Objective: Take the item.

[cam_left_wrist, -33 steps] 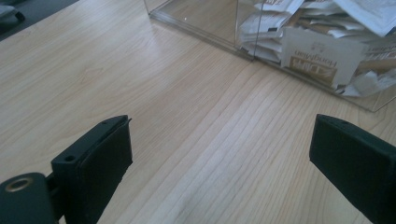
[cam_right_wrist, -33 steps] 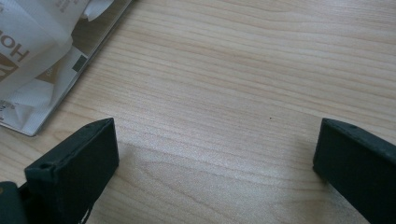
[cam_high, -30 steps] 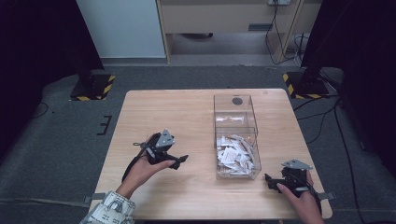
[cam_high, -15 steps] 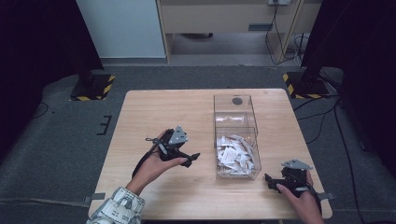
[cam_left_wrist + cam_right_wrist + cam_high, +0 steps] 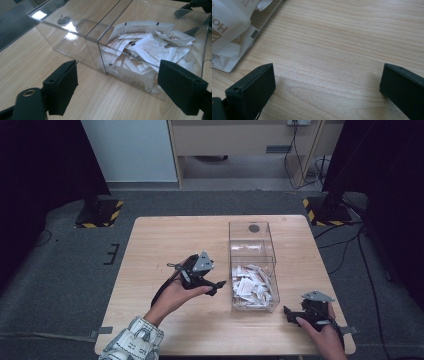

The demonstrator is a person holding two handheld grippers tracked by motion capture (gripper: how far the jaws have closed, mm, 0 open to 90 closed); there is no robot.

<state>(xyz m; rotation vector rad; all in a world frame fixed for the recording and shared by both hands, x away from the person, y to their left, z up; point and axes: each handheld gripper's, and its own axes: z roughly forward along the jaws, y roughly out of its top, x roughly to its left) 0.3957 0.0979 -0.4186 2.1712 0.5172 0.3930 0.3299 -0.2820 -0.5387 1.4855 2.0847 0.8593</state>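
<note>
Where one clear bin (image 5: 252,265) stands, two compartments, two grippers.

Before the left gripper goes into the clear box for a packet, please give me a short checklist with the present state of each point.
1. Left gripper open and empty: ok.
2. It faces the packets in the near compartment: ok.
3. Clear box open on top: ok.
4. Far compartment empty: ok.
5. Right gripper open, low over the table, beside the box: ok.
6. Any packet lying free of the pile: cannot tell.
</note>
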